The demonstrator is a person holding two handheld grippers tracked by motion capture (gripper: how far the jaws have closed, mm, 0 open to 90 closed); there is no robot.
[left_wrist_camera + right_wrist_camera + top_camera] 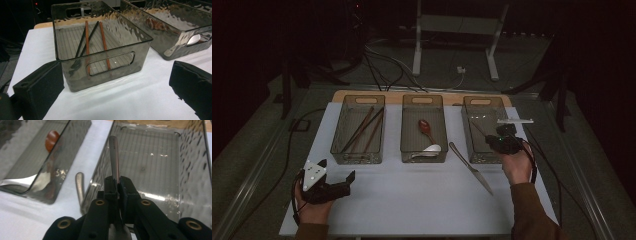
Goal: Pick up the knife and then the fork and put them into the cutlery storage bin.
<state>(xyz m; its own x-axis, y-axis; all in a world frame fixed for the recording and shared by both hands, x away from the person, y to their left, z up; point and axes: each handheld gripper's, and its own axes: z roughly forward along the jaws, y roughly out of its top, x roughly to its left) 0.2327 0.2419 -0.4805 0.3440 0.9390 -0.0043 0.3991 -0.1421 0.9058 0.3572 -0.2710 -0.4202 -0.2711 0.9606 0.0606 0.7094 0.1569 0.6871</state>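
Sticking out from between closed jaws (right gripper (117, 186)): metal utensil handle (114, 157).

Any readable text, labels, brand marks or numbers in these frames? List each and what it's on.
None readable. The metal utensil handle clamped in the right gripper has faint marks near its tip, too blurred to read. The three bins, the left gripper and the table cover carry no lettering.
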